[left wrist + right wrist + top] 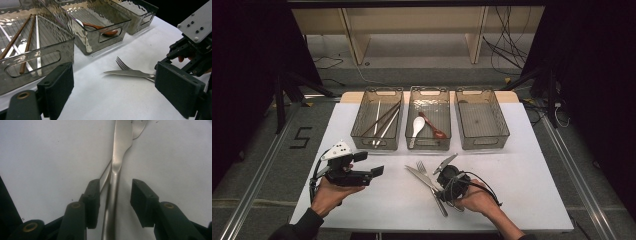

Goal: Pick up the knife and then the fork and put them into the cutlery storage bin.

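Note:
A steel knife [422, 177] lies across a steel fork [421, 166] on the white table [522, 175], near its front middle. My right gripper [441, 188] points down over their handles. In the right gripper view the knife [117, 170] runs up between the pads of my right gripper [113, 200], a clear gap on the right, while the fork [138, 127] slips under the knife. The jaws are open and not pressing. My left gripper [369, 164] hovers at the front left, open and empty. From it I see the knife [130, 73] and fork [122, 64] ahead of my left gripper [118, 85].
Three smoky clear bins stand in a row at the back. The left bin [358, 120] holds chopsticks [382, 120]. The middle bin [428, 90] holds a white spoon [417, 127] and a red-brown spoon [434, 127]. The right bin [504, 120] has nothing in it.

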The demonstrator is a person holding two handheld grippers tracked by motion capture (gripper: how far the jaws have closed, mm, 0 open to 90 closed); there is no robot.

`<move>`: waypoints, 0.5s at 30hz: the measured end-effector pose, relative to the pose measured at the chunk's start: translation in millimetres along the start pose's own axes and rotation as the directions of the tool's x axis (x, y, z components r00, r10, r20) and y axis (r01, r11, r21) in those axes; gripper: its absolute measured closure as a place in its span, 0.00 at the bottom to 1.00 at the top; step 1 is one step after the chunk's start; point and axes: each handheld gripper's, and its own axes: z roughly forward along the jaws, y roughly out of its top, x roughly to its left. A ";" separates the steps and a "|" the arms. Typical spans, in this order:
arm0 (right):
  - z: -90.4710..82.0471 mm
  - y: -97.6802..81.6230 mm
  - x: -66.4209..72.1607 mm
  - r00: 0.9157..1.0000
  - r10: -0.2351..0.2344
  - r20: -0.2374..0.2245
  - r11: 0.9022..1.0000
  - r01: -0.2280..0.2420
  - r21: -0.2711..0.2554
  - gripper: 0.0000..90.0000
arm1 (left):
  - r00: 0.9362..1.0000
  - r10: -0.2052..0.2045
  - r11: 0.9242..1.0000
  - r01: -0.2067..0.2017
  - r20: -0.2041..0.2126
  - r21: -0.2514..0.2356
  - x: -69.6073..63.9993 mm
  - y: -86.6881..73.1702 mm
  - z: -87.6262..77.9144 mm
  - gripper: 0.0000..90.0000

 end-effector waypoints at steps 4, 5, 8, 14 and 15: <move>4.0 0.7 1.8 1.000 -0.013 0.016 1.000 0.013 0.026 0.73 | 1.000 0.001 1.000 -0.001 -0.001 -0.002 -0.2 0.1 0.0 0.17; 4.8 0.7 2.2 1.000 -0.016 0.021 0.999 0.015 0.030 0.74 | 1.000 0.001 1.000 -0.001 -0.001 -0.001 -0.2 0.0 -0.1 0.17; 6.2 0.8 2.1 0.999 -0.020 0.026 0.999 0.019 0.041 0.76 | 1.000 0.001 1.000 -0.001 -0.001 -0.001 0.0 -0.2 0.1 0.17; 6.3 1.9 1.7 0.998 -0.047 0.033 0.998 0.045 0.054 0.80 | 1.000 0.006 1.000 -0.006 0.001 0.004 -0.2 -0.4 0.3 0.17; 6.5 2.0 1.5 0.998 -0.046 0.033 0.998 0.044 0.053 0.81 | 1.000 0.007 1.000 -0.007 0.002 0.004 -0.3 -0.3 0.4 0.17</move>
